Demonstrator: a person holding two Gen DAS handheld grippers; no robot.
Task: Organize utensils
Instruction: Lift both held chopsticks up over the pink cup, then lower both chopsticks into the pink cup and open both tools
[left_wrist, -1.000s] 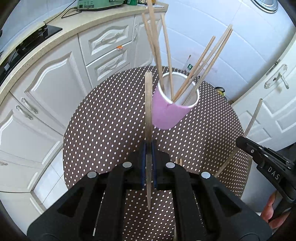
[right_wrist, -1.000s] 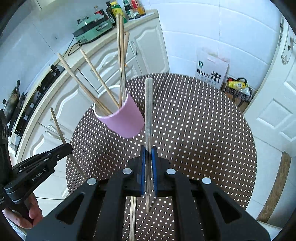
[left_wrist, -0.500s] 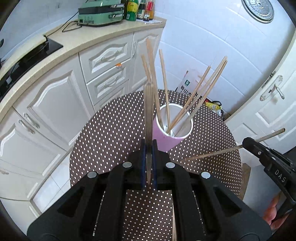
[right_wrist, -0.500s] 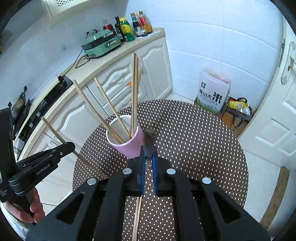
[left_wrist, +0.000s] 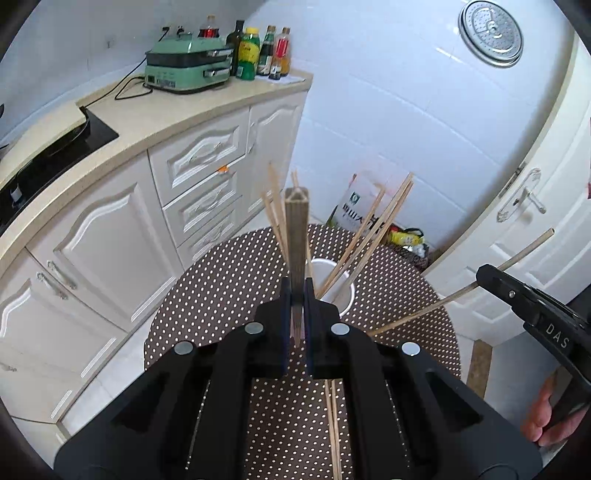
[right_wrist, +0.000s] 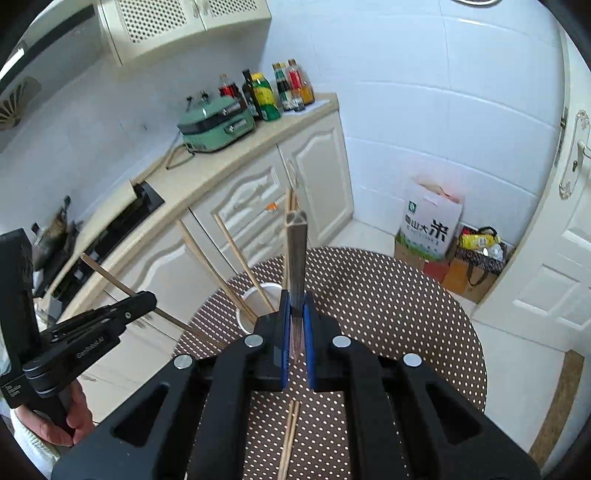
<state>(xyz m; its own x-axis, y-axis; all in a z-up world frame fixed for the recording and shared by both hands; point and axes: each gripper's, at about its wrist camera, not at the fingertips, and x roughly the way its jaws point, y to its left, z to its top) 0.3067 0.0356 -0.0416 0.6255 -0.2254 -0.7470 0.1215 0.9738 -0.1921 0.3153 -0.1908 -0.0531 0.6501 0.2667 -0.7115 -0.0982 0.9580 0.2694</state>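
Left wrist view is showing the left gripper (left_wrist: 295, 295) clenching one thin, pale wooden chopstick (left_wrist: 296, 236) above the round, brown, white-dotted table (left_wrist: 221, 295), while the right gripper (right_wrist: 294, 306) is pinching another chopstick (right_wrist: 296, 254). More are standing in the white-rimmed cup (left_wrist: 345, 291) mid-table, and two are lying at the near edge (left_wrist: 332, 424). These light, stiff, slippery sticks are likely best gripped near mid-length.

1. Your left gripper (left_wrist: 295, 314) and right gripper (right_wrist: 295, 325) are matt black plastic with glossy blue pads.
2. The chopsticks (left_wrist: 373, 236) you see in the cup (left_wrist: 349, 291) look like pale, bare wood (each gripper clamps one).
3. The cup's rim is smooth and white.
4. The table (right_wrist: 388, 295) wears a brown, white-dotted cloth, matt.
5. The wall tiles (left_wrist: 406, 110) shine glossy white.
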